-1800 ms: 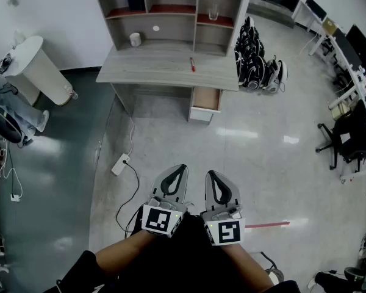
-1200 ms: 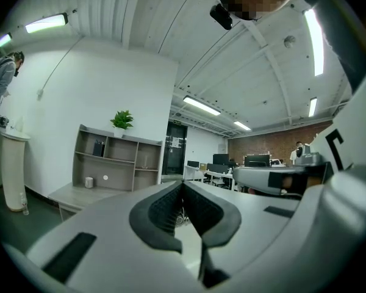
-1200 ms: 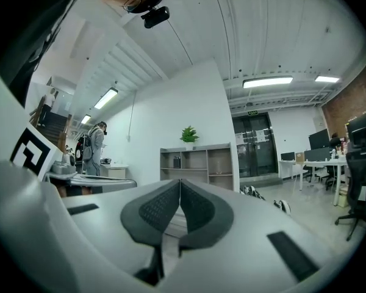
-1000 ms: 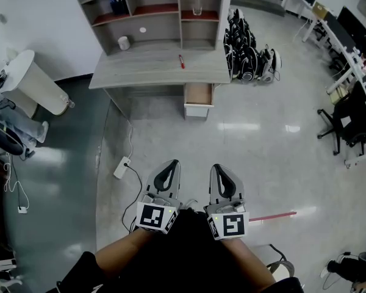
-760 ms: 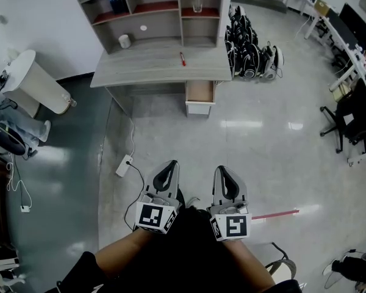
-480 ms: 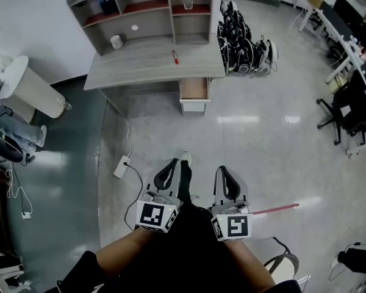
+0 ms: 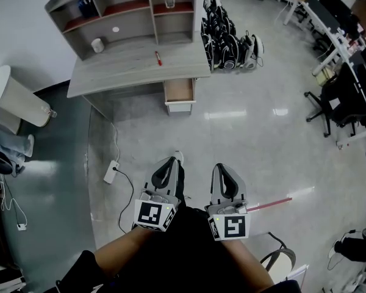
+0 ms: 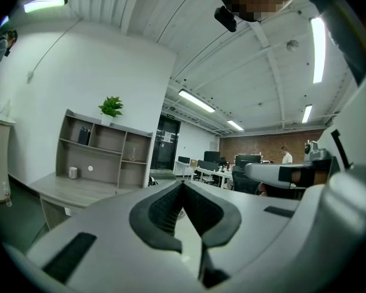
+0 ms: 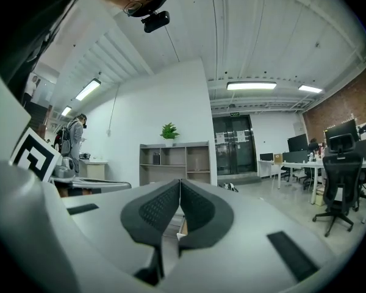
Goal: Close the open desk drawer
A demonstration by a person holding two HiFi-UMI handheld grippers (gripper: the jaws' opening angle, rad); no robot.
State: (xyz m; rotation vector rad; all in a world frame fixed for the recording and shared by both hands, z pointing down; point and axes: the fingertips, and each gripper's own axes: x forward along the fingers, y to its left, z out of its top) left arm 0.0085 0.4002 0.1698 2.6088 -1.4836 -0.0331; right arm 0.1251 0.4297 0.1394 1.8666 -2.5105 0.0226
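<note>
The grey wooden desk (image 7: 122, 66) with a shelf unit stands far ahead against the wall. Its drawer (image 7: 179, 94) under the right end is pulled out, wooden inside with a white front. My left gripper (image 7: 168, 167) and right gripper (image 7: 222, 171) are held side by side low in the head view, well short of the desk, both shut and empty. In the left gripper view the desk (image 8: 61, 191) lies at the left beyond the shut jaws. A bit of the drawer (image 9: 182, 226) peeps between the jaw tips in the right gripper view.
A red marker (image 7: 158, 58) and a white cup (image 7: 97, 44) are on the desk. Black backpacks (image 7: 222, 38) pile up right of it. A power strip with cable (image 7: 111, 171) lies on the floor at left, a red strip (image 7: 269, 204) at right. Office chairs (image 7: 338, 102) stand far right.
The desk and drawer have shifted left and slightly down in the head view and look a little closer. Both grippers stay shut, side by side. A shoe tip shows between them.
</note>
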